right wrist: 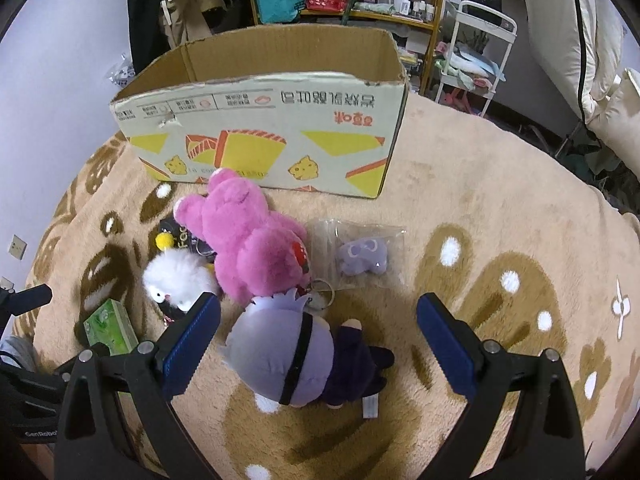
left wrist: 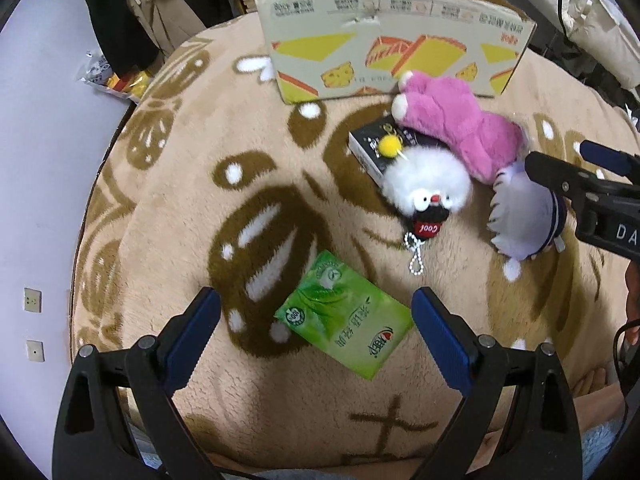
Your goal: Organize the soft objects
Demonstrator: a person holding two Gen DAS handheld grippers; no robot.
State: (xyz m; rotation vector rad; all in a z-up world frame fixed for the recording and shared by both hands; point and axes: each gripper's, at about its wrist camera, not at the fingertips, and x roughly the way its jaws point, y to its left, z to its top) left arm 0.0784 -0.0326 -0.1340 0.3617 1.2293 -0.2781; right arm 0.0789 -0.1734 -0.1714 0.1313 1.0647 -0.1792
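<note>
My left gripper is open, its fingers on either side of a green tissue pack lying on the blanket; the pack also shows in the right wrist view. My right gripper is open over a lavender-haired doll in dark clothes, which shows in the left view too. A pink plush bear, a white fluffy keychain toy and a small purple plush in a clear bag lie in front of an open cardboard box.
A black box lies under the bear and white toy. All rests on a beige patterned blanket. Shelves, a white cart and clothing stand behind the box. A wall lies to the left.
</note>
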